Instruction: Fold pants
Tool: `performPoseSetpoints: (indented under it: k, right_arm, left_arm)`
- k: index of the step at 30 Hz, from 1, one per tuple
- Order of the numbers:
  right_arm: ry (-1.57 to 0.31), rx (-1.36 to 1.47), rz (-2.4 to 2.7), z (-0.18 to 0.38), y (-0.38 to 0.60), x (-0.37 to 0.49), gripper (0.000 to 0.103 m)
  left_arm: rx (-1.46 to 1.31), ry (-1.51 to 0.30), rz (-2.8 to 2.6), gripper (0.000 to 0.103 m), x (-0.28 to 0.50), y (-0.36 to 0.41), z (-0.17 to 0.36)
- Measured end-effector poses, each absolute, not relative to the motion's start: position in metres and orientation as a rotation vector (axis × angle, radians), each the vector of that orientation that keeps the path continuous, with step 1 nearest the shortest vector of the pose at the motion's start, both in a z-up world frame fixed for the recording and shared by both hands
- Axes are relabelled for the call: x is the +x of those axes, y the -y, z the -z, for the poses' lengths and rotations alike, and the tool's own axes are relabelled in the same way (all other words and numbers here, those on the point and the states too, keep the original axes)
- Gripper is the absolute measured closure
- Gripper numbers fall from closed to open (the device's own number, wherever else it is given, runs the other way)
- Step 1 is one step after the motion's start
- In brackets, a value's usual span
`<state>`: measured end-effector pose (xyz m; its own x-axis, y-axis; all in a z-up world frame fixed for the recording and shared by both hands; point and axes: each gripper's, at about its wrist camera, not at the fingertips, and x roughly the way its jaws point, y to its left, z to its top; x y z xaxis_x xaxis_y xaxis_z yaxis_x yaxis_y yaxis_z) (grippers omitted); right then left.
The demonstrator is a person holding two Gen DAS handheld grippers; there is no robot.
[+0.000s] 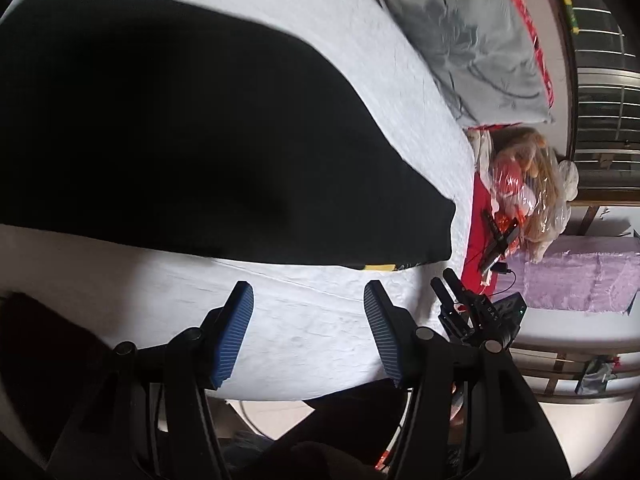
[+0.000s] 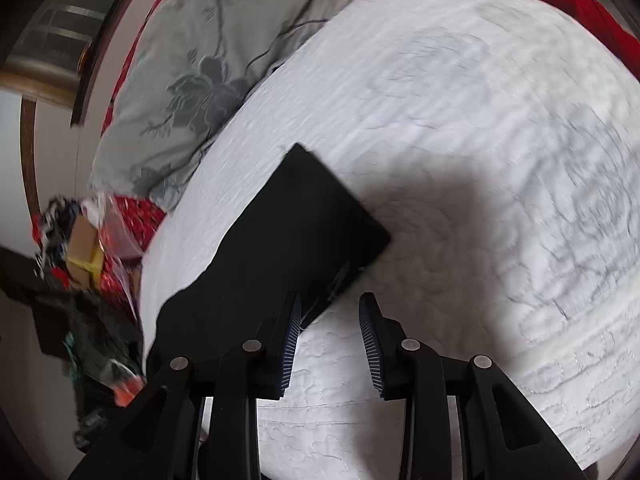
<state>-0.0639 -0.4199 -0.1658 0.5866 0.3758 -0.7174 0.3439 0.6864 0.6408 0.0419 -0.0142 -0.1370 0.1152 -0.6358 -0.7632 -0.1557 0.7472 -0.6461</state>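
Black pants (image 1: 168, 136) lie flat on the white quilted bed cover (image 1: 304, 312), filling the upper left of the left wrist view. My left gripper (image 1: 308, 300) is open and empty, just short of the pants' near edge. In the right wrist view one end of the pants (image 2: 288, 240) lies spread on the bed cover (image 2: 460, 140). My right gripper (image 2: 330, 312) is open and empty, its left pad (image 2: 290, 340) next to the pants' near corner. The right gripper also shows in the left wrist view (image 1: 452, 284), off the bed's right edge.
A grey floral pillow (image 1: 472, 40) lies at the head of the bed, also in the right wrist view (image 2: 208, 64). Red bedding and plastic-wrapped items (image 1: 528, 184) sit beside the bed. A lilac-covered bench (image 1: 580, 280) stands to the right. Clutter (image 2: 88, 280) lies off the bed's left edge.
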Motion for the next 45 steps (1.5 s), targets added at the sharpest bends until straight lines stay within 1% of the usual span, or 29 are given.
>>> performPoseSetpoints:
  k: [3, 8, 14, 18, 20, 25, 28, 29, 30, 32, 33, 35, 37, 40, 43, 45]
  right_arm:
    - [-0.939, 0.921, 0.003, 0.172, 0.433, -0.071, 0.059]
    - [-0.902, 1.024, 0.011, 0.185, 0.443, -0.065, 0.058]
    - [-0.864, 1.037, 0.021, 0.189, 0.441, -0.046, 0.058]
    - [-0.841, 1.063, 0.006, 0.189, 0.446, -0.042, 0.054]
    - [-0.834, 1.070, -0.001, 0.190, 0.448, -0.043, 0.054]
    - [-0.810, 1.094, -0.030, 0.193, 0.451, -0.045, 0.050]
    - [-0.799, 1.074, -0.028, 0.192, 0.449, -0.040, 0.047]
    - [-0.797, 1.061, -0.024, 0.191, 0.448, -0.038, 0.047]
    - [-0.794, 1.044, -0.022, 0.190, 0.447, -0.036, 0.050]
    - [-0.823, 0.998, 0.009, 0.189, 0.445, -0.030, 0.081]
    - [-0.858, 0.995, 0.004, 0.190, 0.445, -0.026, 0.087]
    - [-0.853, 1.004, -0.005, 0.184, 0.448, -0.029, 0.088]
    - [-0.794, 1.016, -0.062, 0.163, 0.448, -0.040, 0.088]
    - [-0.755, 0.968, -0.119, 0.140, 0.447, -0.063, 0.088]
    - [-0.787, 0.954, -0.075, 0.155, 0.456, -0.085, 0.088]
    - [-0.833, 0.958, -0.008, 0.177, 0.465, -0.095, 0.088]
  left_arm:
    - [-0.691, -1.447, 0.405, 0.047, 0.044, 0.034, 0.141]
    - [-0.751, -1.479, 0.399, 0.047, 0.051, 0.060, 0.152]
    - [-0.772, -1.509, 0.386, 0.047, 0.060, 0.089, 0.163]
    - [-0.771, -1.551, 0.377, 0.047, 0.061, 0.100, 0.174]
    - [-0.770, -1.562, 0.380, 0.047, 0.059, 0.103, 0.177]
    - [-0.766, -1.521, 0.342, 0.047, 0.067, 0.102, 0.173]
    - [-0.751, -1.494, 0.320, 0.049, 0.075, 0.102, 0.170]
    - [-0.733, -1.494, 0.301, 0.057, 0.076, 0.104, 0.170]
    - [-0.705, -1.489, 0.280, 0.071, 0.077, 0.106, 0.170]
    - [-0.647, -1.496, 0.260, 0.079, 0.078, 0.108, 0.170]
    - [-0.662, -1.502, 0.265, 0.087, 0.077, 0.105, 0.168]
    - [-0.722, -1.504, 0.306, 0.088, 0.073, 0.099, 0.158]
    - [-0.669, -1.483, 0.340, 0.088, 0.067, 0.099, 0.146]
    - [-0.625, -1.505, 0.361, 0.088, 0.057, 0.107, 0.153]
    - [-0.612, -1.616, 0.362, 0.088, 0.046, 0.120, 0.184]
    - [-0.585, -1.628, 0.366, 0.088, 0.042, 0.124, 0.191]
